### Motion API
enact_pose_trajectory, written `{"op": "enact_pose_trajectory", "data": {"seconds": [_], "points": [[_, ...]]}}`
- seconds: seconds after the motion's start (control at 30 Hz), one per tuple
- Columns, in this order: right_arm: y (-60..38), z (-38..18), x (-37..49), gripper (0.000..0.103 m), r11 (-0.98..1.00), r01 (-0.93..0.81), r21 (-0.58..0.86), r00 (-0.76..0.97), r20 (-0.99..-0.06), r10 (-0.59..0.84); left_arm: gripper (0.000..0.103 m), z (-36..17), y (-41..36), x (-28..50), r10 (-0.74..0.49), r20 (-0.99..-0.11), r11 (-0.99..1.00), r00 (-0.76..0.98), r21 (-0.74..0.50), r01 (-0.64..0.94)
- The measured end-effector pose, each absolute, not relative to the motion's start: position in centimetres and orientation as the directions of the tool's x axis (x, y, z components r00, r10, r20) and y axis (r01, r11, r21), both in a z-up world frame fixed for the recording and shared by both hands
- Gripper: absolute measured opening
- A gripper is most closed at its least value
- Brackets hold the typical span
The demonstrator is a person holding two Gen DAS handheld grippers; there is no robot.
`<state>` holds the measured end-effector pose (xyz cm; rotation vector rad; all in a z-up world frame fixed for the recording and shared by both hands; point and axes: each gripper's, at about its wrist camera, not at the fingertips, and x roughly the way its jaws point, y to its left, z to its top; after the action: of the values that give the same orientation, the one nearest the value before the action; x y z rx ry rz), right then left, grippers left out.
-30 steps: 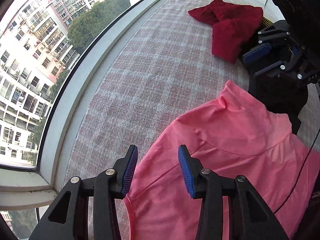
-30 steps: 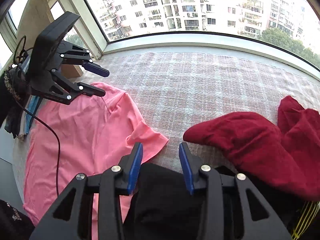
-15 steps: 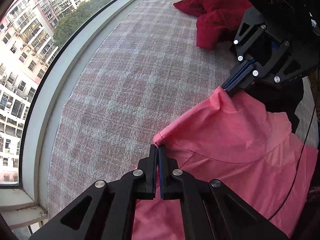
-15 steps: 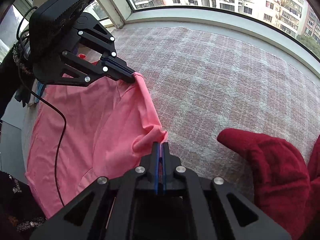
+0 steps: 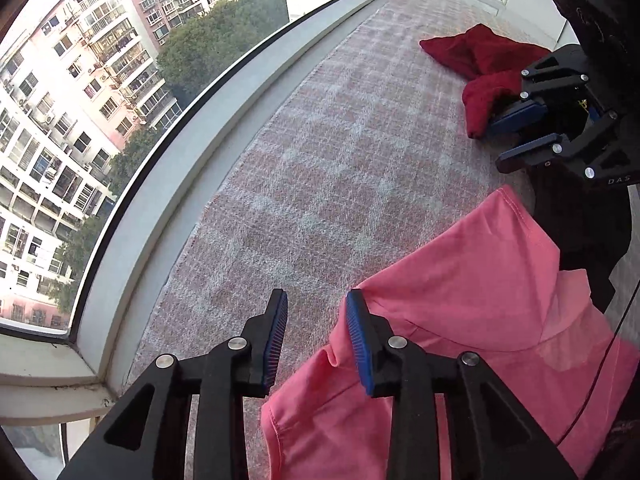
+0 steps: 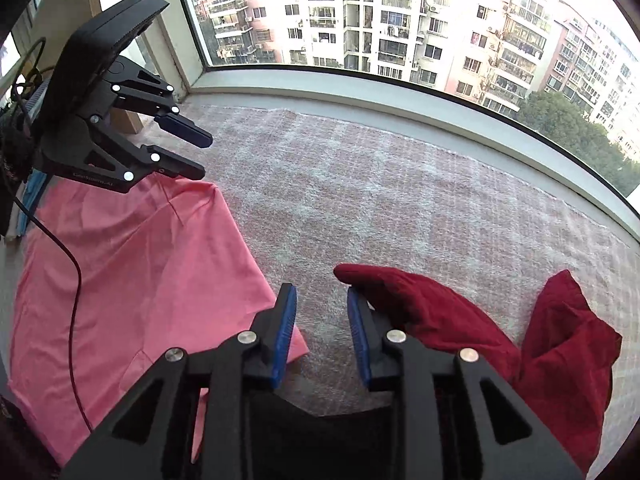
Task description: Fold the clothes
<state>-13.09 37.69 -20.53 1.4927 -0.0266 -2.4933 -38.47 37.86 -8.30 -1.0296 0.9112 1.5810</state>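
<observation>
Nearest in the left wrist view, the left hand-held gripper point(image 5: 316, 336) stands with its blue-padded jaws wide apart and nothing between them; its right finger overlaps the folded top edge of the pink shirt point(image 5: 460, 320). The shirt lies spread flat on the checked pink-and-white blanket point(image 5: 340, 152), filling the near right of that view, with a thin dark cable point(image 5: 600, 372) trailing across it. Farther right, the right hand-held gripper point(image 5: 520, 132) hangs above the blanket, also spread wide and empty, between the shirt's far corner and the red garment point(image 5: 480, 64). The red garment lies crumpled at the far right, apart from the shirt. In the right wrist view, the red garment's near tip lies just beside the right gripper's right finger. Beyond the blanket runs a grey window sill point(image 5: 192, 148), then glass with apartment blocks point(image 6: 400, 20) and trees outside.
</observation>
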Motion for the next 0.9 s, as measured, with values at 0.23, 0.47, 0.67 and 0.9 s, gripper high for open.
{"op": "enact_pose_trajectory", "data": {"seconds": [0.23, 0.47, 0.67, 0.9], "points": [[33.7, -24.5, -14.0, 0.020, -0.944, 0.312, 0.109, -0.323, -0.922, -0.213, 0.030, -4.9, 30.0, -40.1, 0.346, -0.913, -0.343, -0.217, 0.092, -0.935], [33.8, -21.7, -16.3, 0.029, -0.956, 0.267, 0.125, -0.379, -0.898, -0.223, 0.036, -6.9, 18.5, -36.5, 0.211, -0.922, -0.444, -0.326, 0.207, -0.872], [30.3, -22.3, -19.2, 0.049, -0.928, 0.368, 0.056, -0.346, -0.918, -0.192, 0.037, -9.6, 9.1, -38.2, 0.112, -0.931, -0.618, -0.346, 0.208, -0.758], [30.1, -23.6, -20.0, 0.049, -0.928, 0.368, 0.057, -0.294, -0.940, -0.174, 0.039, -12.6, 6.9, -41.4, 0.119, -0.942, -0.644, -0.315, 0.168, -0.746]]}}
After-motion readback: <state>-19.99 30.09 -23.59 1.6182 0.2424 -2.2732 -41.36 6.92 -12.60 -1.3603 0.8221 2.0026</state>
